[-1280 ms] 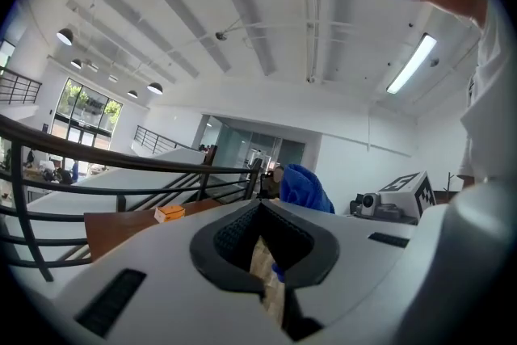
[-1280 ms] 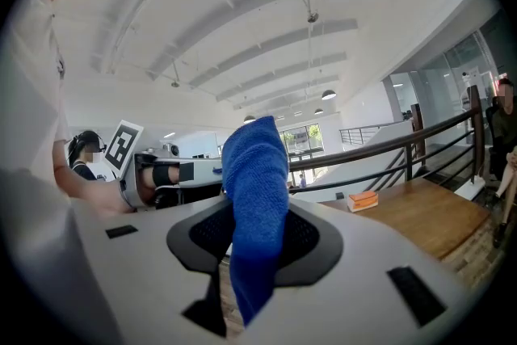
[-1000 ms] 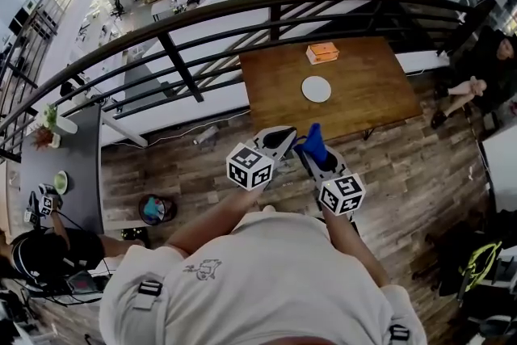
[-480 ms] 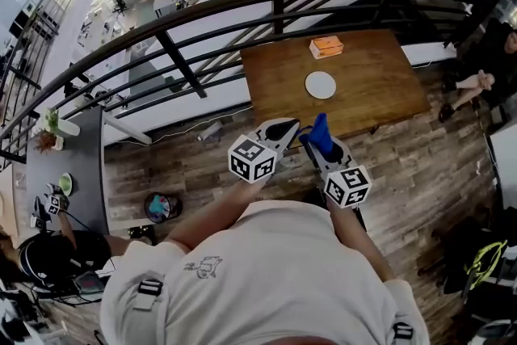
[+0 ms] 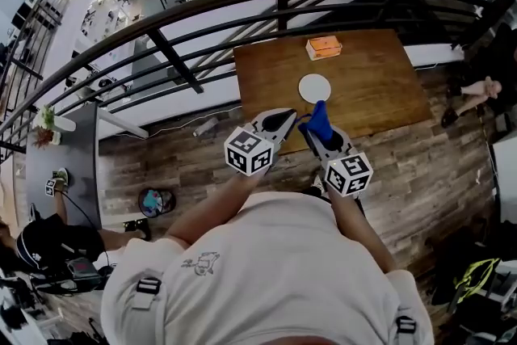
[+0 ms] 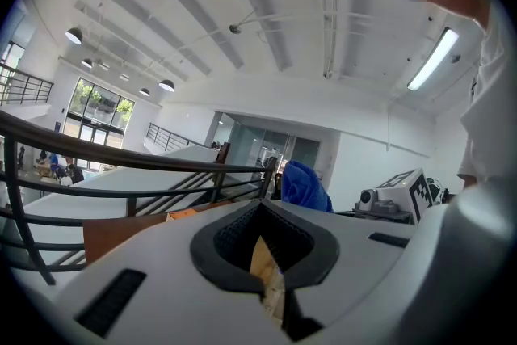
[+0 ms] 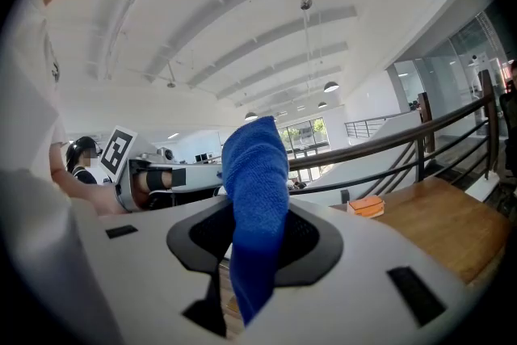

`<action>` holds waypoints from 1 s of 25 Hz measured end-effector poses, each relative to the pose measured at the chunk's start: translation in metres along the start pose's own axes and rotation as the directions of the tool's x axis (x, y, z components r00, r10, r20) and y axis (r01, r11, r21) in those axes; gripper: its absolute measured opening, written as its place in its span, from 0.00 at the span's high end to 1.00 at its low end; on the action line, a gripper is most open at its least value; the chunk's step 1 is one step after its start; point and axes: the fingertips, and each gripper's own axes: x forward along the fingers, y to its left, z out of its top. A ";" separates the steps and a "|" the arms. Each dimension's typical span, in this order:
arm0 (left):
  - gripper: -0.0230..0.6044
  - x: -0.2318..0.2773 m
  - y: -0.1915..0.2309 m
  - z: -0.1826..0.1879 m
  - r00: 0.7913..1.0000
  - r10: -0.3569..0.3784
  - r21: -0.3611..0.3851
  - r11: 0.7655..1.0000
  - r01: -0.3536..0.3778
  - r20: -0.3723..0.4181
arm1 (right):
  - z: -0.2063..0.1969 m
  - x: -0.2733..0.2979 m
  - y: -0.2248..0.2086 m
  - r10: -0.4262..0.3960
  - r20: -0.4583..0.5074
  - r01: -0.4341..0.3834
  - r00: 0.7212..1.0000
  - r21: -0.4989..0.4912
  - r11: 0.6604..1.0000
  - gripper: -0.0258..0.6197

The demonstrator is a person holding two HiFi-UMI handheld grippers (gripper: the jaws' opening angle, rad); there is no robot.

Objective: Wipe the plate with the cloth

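Note:
A white round plate [image 5: 314,87] lies on the wooden table [image 5: 363,93], just beyond the grippers in the head view. My right gripper [image 5: 315,128] is shut on a blue cloth [image 5: 318,119], which sticks up between its jaws [image 7: 257,206]. The cloth's top overlaps the table's near edge below the plate. My left gripper [image 5: 284,122] is shut and holds nothing; it points at the table's near left part. In the left gripper view the blue cloth [image 6: 304,187] shows just beyond the closed jaws.
An orange box [image 5: 323,48] sits on the table's far side, also visible as an orange box [image 7: 367,206] in the right gripper view. A dark metal railing [image 5: 242,4] curves behind the table. A seated person [image 5: 485,69] is at the right. Wooden plank floor lies below me.
Both grippers have moved forward toward the table with the cloth; the cloth's tip now overlaps the table's near edge, closer to the plate. Jaws stayed shut.

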 end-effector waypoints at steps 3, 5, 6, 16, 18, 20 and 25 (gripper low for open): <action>0.95 0.029 0.005 0.004 1.000 0.019 -0.012 1.000 -0.019 0.008 | 0.010 0.003 -0.030 0.017 -0.005 -0.017 1.000 -0.004 1.000 0.77; 0.95 0.049 0.005 0.008 0.999 0.031 -0.008 0.999 -0.031 0.012 | 0.016 0.004 -0.051 0.027 -0.008 -0.027 1.000 -0.006 1.000 0.77; 0.95 0.059 0.006 0.009 0.999 0.037 -0.006 0.999 -0.037 0.012 | 0.018 0.004 -0.061 0.030 -0.009 -0.030 0.999 -0.005 1.000 0.77; 0.95 0.150 0.003 0.008 0.995 0.102 -0.034 0.994 -0.103 -0.016 | 0.033 0.000 -0.157 0.088 -0.032 -0.086 0.996 0.043 0.995 0.77; 0.95 0.164 0.004 0.009 0.993 0.121 -0.038 0.992 -0.121 -0.017 | 0.036 0.000 -0.171 0.100 -0.033 -0.099 0.994 0.047 0.994 0.77; 0.95 0.177 0.005 0.009 0.991 0.135 -0.043 0.990 -0.136 -0.019 | 0.039 -0.001 -0.186 0.111 -0.036 -0.109 0.993 0.050 0.993 0.77; 0.95 0.206 0.009 0.007 0.985 0.169 -0.060 0.984 -0.170 -0.016 | 0.046 -0.002 -0.219 0.131 -0.044 -0.129 0.990 0.049 0.990 0.77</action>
